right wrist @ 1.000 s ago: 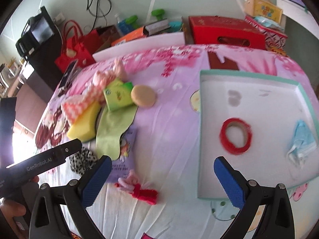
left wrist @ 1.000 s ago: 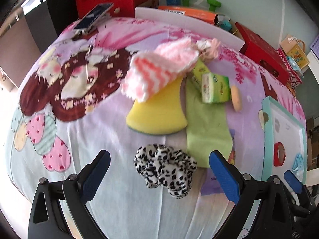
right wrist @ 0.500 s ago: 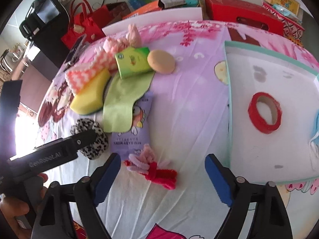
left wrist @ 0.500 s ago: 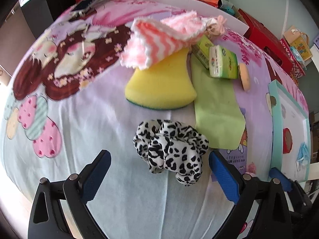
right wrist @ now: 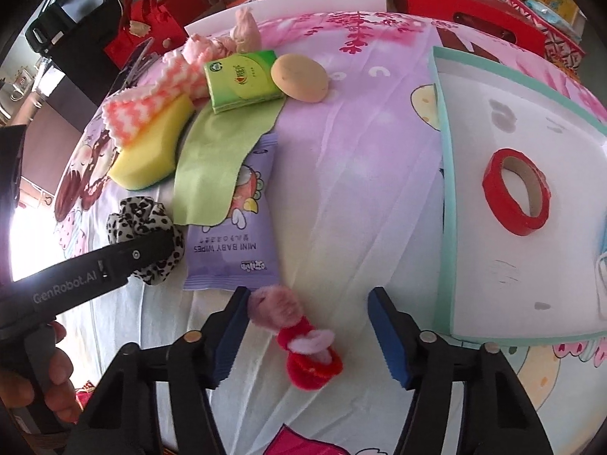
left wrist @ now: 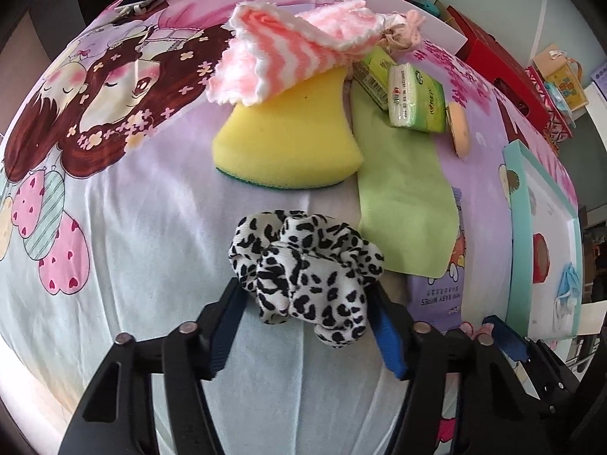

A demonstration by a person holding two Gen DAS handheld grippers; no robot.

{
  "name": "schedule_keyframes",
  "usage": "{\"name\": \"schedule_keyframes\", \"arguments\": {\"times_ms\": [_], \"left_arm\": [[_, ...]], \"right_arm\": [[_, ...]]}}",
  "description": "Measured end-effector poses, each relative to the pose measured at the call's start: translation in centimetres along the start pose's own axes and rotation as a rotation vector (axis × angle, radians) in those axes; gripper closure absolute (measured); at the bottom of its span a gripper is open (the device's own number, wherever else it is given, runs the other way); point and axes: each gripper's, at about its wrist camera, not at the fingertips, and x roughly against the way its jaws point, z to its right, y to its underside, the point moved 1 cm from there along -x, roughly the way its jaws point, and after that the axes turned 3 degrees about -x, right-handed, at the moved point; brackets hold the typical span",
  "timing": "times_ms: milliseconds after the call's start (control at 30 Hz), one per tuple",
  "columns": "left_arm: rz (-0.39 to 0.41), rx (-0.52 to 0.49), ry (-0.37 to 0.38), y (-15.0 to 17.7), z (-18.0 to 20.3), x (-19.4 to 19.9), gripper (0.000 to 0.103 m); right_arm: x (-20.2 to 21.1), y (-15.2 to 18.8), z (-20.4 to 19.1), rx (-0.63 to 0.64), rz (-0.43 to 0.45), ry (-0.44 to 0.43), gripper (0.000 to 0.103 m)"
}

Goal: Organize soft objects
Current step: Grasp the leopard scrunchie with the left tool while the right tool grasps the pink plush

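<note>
A leopard-print scrunchie (left wrist: 303, 273) lies on the cartoon bedsheet (left wrist: 125, 250). My left gripper (left wrist: 307, 326) has its blue pads on both sides of the scrunchie, narrowed and touching it. It also shows in the right wrist view (right wrist: 140, 235) under the left gripper's arm. A pink and red fuzzy tie (right wrist: 299, 341) lies between the fingers of my right gripper (right wrist: 309, 331), which is open around it. A yellow sponge (left wrist: 288, 140), a pink striped cloth (left wrist: 280, 49) and a green cloth (left wrist: 406, 197) lie beyond.
A teal-rimmed white tray (right wrist: 444, 174) on the right holds a red tape roll (right wrist: 516, 197) and a blue mask (left wrist: 567, 292). A purple wipes pack (right wrist: 235, 235), green tissue pack (right wrist: 242, 79) and beige puff (right wrist: 299, 77) lie mid-bed. Red boxes and bags stand behind.
Both grippers have moved forward and down. The left jaws have narrowed around the scrunchie. The right jaws have narrowed and now straddle the fuzzy tie.
</note>
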Motion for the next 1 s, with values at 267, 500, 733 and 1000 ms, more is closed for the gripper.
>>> {"name": "schedule_keyframes", "arguments": {"times_ms": [267, 500, 733, 1000], "left_arm": [[0.005, -0.005, 0.01, -0.3, -0.1, 0.0, 0.056], [0.01, -0.011, 0.023, -0.1, -0.1, 0.1, 0.063], [0.015, 0.002, 0.046, 0.1, -0.5, 0.4, 0.071], [0.034, 0.012, 0.069, 0.1, -0.8, 1.2, 0.078]], "right_arm": [[0.1, 0.3, -0.1, 0.008, -0.007, 0.012, 0.04], [0.3, 0.8, -0.1, 0.009, -0.005, 0.055, 0.064], [1.0, 0.9, 1.0, -0.042, 0.011, 0.045, 0.078], [1.1, 0.7, 1.1, -0.057, 0.019, 0.035, 0.083]]}}
